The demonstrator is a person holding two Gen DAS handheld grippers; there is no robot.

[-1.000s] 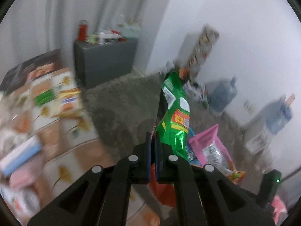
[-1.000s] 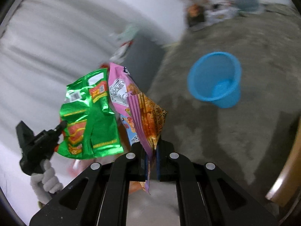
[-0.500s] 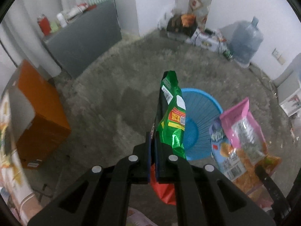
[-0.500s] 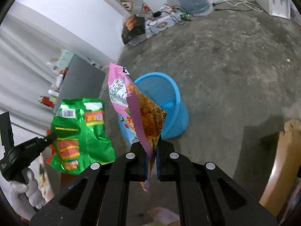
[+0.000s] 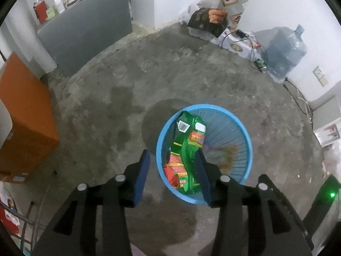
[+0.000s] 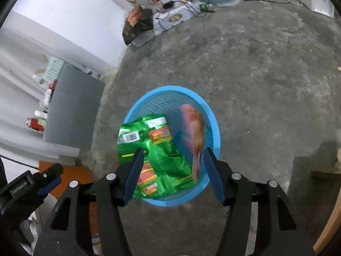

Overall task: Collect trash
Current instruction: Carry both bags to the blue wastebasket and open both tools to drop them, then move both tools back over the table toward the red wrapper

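Blue mesh fills the middle of both wrist views: we hover over the blue basket [image 5: 245,132], which stands on the bare concrete floor [image 5: 127,98]. Half a second ago both pairs of jaws were clamped on wrappers; since then both have just been opening. Our left gripper [image 5: 171,170] now stands partly open, pads apart, and the green snack bag [image 5: 187,149] it held hangs loose between them, already inside the rim toward 9 o'clock, with nothing pressing on it that we can see. Our right gripper [image 6: 172,170] is also spread, and the pink and orange packet [image 6: 195,132] it carried shows as a motion-blurred streak against the basket wall at about 3 o'clock in the right wrist view, free of the pads. In that same view the green bag lies across the basket's 8 o'clock side, overlapping the rim there, so we cannot tell whether it will settle fully inside. We judge both pieces released over the bin, which would close this round of collecting; whether more litter waits elsewhere we cannot see from here. The grey cabinet [image 5: 85,32] stands well apart at 11 o'clock.
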